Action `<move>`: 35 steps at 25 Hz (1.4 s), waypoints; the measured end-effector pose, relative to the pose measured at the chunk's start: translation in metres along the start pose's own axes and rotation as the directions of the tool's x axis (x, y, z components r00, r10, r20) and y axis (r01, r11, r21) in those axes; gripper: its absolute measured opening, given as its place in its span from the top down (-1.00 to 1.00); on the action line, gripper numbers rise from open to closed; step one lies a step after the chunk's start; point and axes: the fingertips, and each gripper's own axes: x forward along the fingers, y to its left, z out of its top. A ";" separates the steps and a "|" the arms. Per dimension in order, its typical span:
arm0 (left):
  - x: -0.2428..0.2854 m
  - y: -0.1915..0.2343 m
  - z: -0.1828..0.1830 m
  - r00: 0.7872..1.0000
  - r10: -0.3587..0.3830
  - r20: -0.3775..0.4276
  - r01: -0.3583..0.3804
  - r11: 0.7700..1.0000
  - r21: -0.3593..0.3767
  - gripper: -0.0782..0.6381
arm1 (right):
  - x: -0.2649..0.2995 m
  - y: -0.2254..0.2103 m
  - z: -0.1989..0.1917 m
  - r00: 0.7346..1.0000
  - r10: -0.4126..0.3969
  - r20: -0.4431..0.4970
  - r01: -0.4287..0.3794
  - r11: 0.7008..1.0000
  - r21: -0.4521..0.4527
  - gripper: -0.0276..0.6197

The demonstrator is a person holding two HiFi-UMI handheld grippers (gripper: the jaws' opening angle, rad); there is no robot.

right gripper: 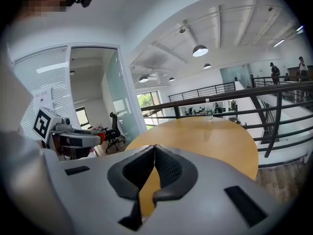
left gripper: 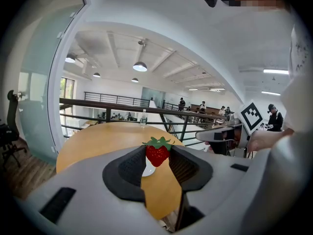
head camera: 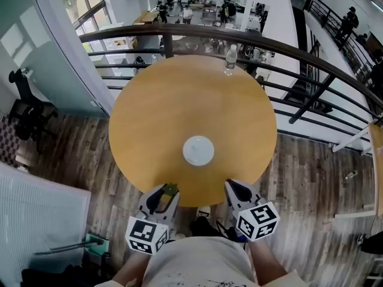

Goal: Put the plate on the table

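A small white plate (head camera: 198,150) lies on the round wooden table (head camera: 179,94), near its front edge; in the left gripper view the plate (left gripper: 148,170) shows just behind the jaws. My left gripper (head camera: 169,192) hovers at the table's front edge, shut on a red strawberry (left gripper: 157,152) with green leaves, a short way in front of the plate. To its right, my right gripper (head camera: 237,190) is shut with nothing between its jaws; its tips (right gripper: 155,150) touch over the table edge.
A clear water bottle (head camera: 230,58) stands at the table's far edge, against a dark metal railing (head camera: 299,55) over a lower floor. An office chair (head camera: 27,109) stands left on the wood floor. A green-handled tool (head camera: 90,243) lies by my feet.
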 end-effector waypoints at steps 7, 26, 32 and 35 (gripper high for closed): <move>0.038 0.000 0.020 0.999 0.035 0.003 -0.035 0.999 0.010 0.33 | 0.014 -0.039 0.014 1.000 0.028 -0.001 -0.028 0.999 0.020 0.83; 0.085 0.027 0.034 0.999 -0.021 -0.046 0.022 1.000 0.021 0.33 | 0.036 -0.060 0.029 1.000 -0.016 -0.016 0.016 0.999 0.042 0.83; 0.094 0.034 0.029 0.996 -0.057 -0.067 0.059 0.998 0.029 0.33 | 0.047 -0.061 0.026 0.999 -0.040 -0.023 0.041 0.998 0.040 0.83; 0.102 0.037 0.029 0.994 -0.070 -0.080 0.073 0.997 0.031 0.33 | 0.054 -0.063 0.025 0.998 -0.044 -0.035 0.046 0.998 0.047 0.83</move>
